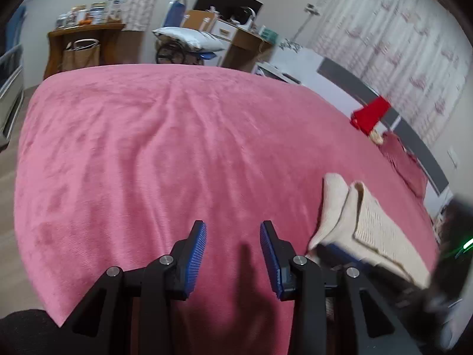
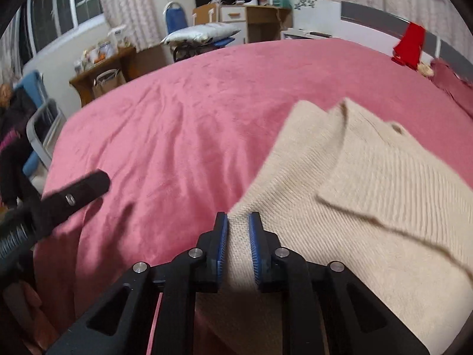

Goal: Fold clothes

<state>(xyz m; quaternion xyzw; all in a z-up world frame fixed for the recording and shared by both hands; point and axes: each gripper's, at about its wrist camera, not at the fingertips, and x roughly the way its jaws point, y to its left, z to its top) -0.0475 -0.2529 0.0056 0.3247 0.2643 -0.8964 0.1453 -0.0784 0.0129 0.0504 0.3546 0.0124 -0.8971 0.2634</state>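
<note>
**A:** ok so where's your stuff at right now?

**B:** Your right gripper [image 2: 239,222] has its blue pads pinched onto an edge of the cream knit sweater [image 2: 369,183]. The sweater is folded over itself and sits on the right part of the pink blanket [image 2: 165,124], near your edge of the bed. Your left gripper [image 1: 233,236] is spread wide with nothing between the pads, just hovering over bare blanket. From the left wrist view the sweater [image 1: 369,222] is off to its right, and you can see the other tool clamped on it there.

**A:** anything in your way?

**B:** Not much on the bed itself. The blanket's wrinkled in the middle. Over by the grey headboard [image 2: 384,19] there's a red thing [image 1: 371,114] propped up, can't tell what it is, plus a darker pink pillow [image 1: 405,162] next to it. Both well apart from the sweater.

**A:** and the room?

**B:** Past the far side of the bed you've got a blue chair with a white pillow [image 1: 189,38] on it, a wooden desk [image 1: 248,47], and a side table [image 1: 85,32] loaded with jars, paper bag [image 1: 81,54] under it. Patterned curtains [image 1: 399,35] behind the headboard, window [image 2: 62,9] up on the left in the right wrist view. A person in dark clothing [image 2: 13,136] is at the far left edge of that view.
</note>
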